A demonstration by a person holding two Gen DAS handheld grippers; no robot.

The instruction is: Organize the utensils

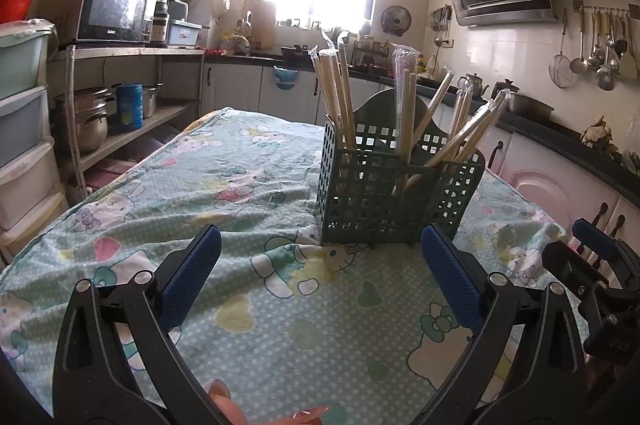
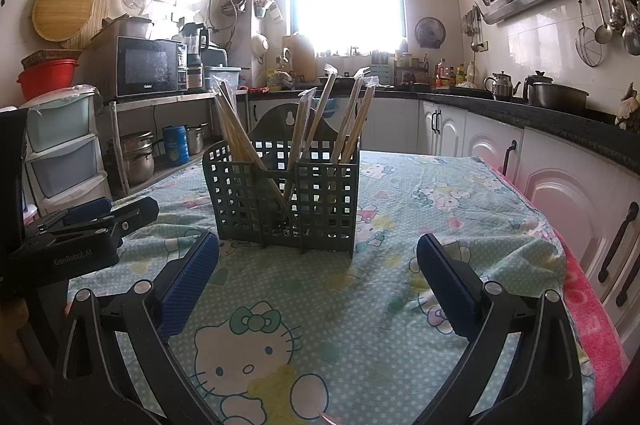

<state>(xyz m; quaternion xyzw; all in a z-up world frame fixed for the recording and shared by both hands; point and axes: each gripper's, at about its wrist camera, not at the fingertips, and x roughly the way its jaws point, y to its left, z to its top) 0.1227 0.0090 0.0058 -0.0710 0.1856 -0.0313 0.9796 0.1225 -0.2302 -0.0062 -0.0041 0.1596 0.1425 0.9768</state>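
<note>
Green plastic lattice forms the utensil caddy (image 1: 394,185) standing upright on the cartoon-print tablecloth (image 1: 248,305), a divided basket with a tall arched back panel. Its compartments hold wrapped wooden chopsticks (image 1: 404,113) — pale sticks in clear sleeves, leaning out at different angles, some fanned left, some right. From the right wrist view the same caddy (image 2: 286,201) shows a centre divider with chopsticks (image 2: 236,129) on both sides of it; how many compartments lie behind is hard to tell through the mesh. The left gripper (image 1: 320,245) hangs just in front of the caddy, jaws spread wide and empty, blue pads facing each other. The right gripper (image 2: 318,253) is likewise spread apart and holds nothing — the caddy sits ahead of it, not touching either finger.
</note>
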